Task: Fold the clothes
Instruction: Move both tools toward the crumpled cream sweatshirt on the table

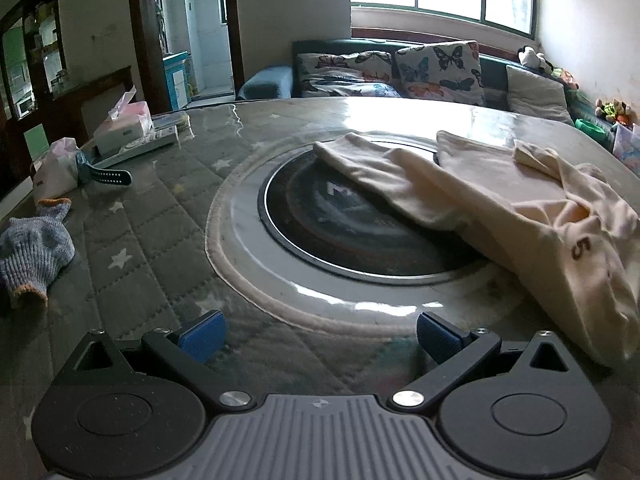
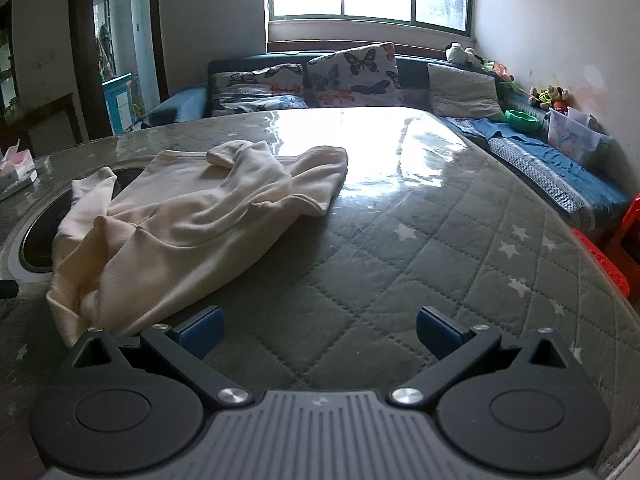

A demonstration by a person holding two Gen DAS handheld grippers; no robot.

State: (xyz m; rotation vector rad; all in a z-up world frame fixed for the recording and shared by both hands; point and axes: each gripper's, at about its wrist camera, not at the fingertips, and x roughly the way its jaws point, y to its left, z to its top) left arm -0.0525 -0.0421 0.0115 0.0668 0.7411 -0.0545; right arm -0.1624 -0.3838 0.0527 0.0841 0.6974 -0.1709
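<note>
A cream long-sleeved garment point(image 1: 520, 208) lies crumpled on the quilted table cover, partly over the round black cooktop point(image 1: 340, 232). It also shows in the right wrist view point(image 2: 192, 216), left of centre. My left gripper point(image 1: 320, 336) is open and empty, low over the table, with the garment ahead to its right. My right gripper point(image 2: 320, 334) is open and empty, with the garment's near edge just beside its left fingertip point(image 2: 202, 330).
At the table's left are a knitted glove point(image 1: 32, 252), a watch point(image 1: 104, 176), a tissue box point(image 1: 124, 124) and a small bag point(image 1: 56, 172). A sofa with butterfly cushions point(image 2: 352, 76) stands behind the table. Red plastic stools point(image 2: 616, 256) stand at the right.
</note>
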